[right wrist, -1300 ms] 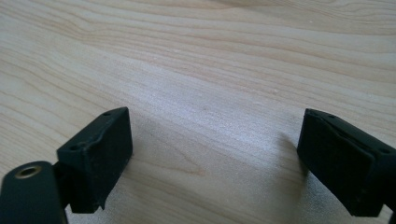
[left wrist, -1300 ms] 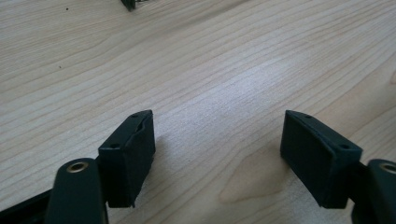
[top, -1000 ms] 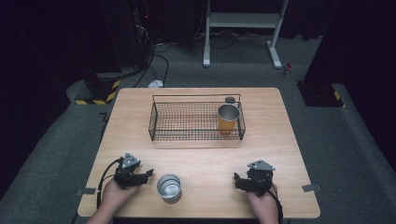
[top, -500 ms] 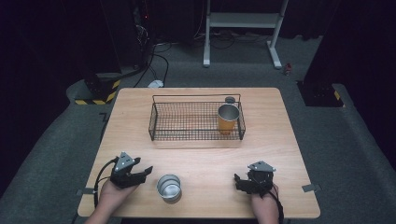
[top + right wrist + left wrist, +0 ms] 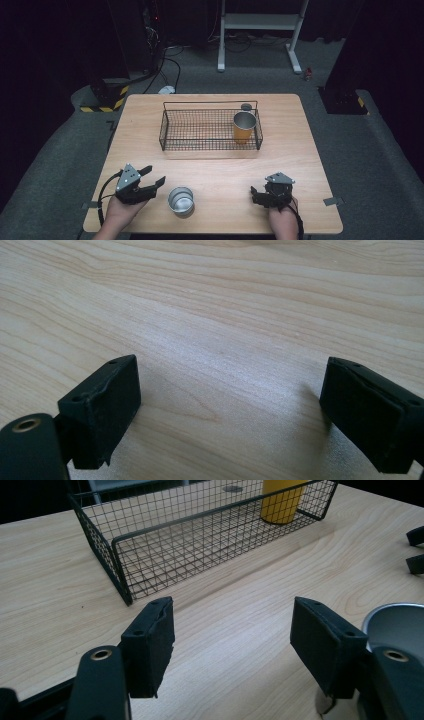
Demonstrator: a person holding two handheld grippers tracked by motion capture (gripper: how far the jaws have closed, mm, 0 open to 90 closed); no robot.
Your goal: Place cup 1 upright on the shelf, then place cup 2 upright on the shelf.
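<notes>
A silver metal cup (image 5: 180,200) stands upright near the table's front edge. My left gripper (image 5: 156,174) hovers just left of it, open, its jaws pointing toward the basket. In the left gripper view the gripper (image 5: 232,645) has bare wood between its pads, and the silver cup (image 5: 400,625) lies outside its right jaw. My right gripper (image 5: 255,196) rests at the front right, open. In the right gripper view the gripper (image 5: 230,410) has only table between its jaws. A yellow cup (image 5: 243,127) stands in the right end of a black wire basket (image 5: 210,145).
The basket (image 5: 200,540) sits at the middle back of the wooden table (image 5: 300,160), with the yellow cup (image 5: 282,502) in its far corner. A small dark disc (image 5: 246,106) lies behind the basket. Dark floor, cables and a white stand surround the table.
My left gripper has lifted a little and shifted slightly left beside the silver cup. The right gripper and both cups have kept still.
</notes>
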